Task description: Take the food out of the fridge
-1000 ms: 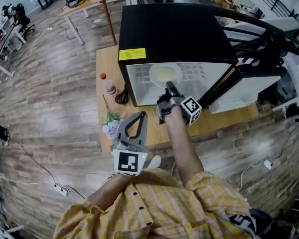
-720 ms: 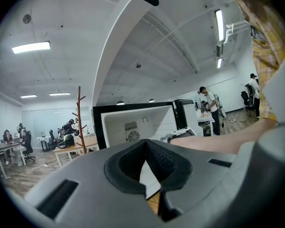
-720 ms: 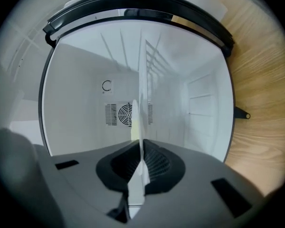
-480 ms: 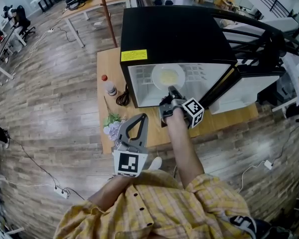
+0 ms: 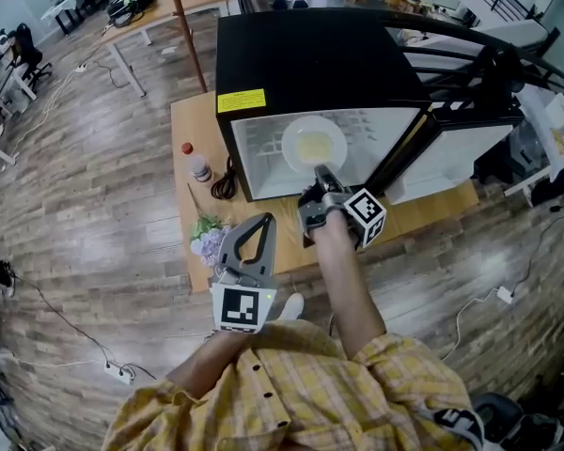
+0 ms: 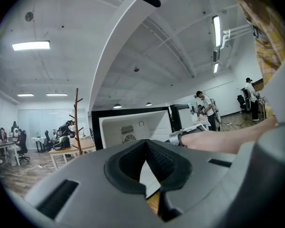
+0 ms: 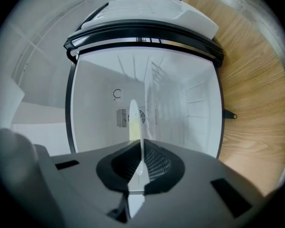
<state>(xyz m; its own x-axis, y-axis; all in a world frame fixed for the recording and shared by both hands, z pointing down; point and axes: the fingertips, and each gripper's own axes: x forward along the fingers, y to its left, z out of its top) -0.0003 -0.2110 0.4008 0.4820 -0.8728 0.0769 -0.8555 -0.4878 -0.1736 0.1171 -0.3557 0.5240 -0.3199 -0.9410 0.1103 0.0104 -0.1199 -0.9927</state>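
A small black fridge (image 5: 310,54) stands open on a wooden table (image 5: 432,219), its door (image 5: 456,148) swung to the right. A white plate (image 5: 313,144) with pale yellow food sits at the front of the white inside. My right gripper (image 5: 321,175) is shut on the plate's near rim. In the right gripper view the plate (image 7: 134,120) stands edge-on between the pads of the right gripper (image 7: 141,148). My left gripper (image 5: 254,233) hangs shut and empty in front of the table, left of the fridge; in its own view the left gripper (image 6: 145,146) faces the fridge (image 6: 133,127).
A red-capped bottle (image 5: 197,165), a coiled black cable (image 5: 224,184) and a small bunch of flowers (image 5: 207,238) lie on the table left of the fridge. Wooden floor lies all round. Desks and seated people are far off at the upper left.
The right gripper's jaws have closed on the plate's rim, and the plate has come up and slightly toward the fridge's front. The left gripper has stayed where it was.
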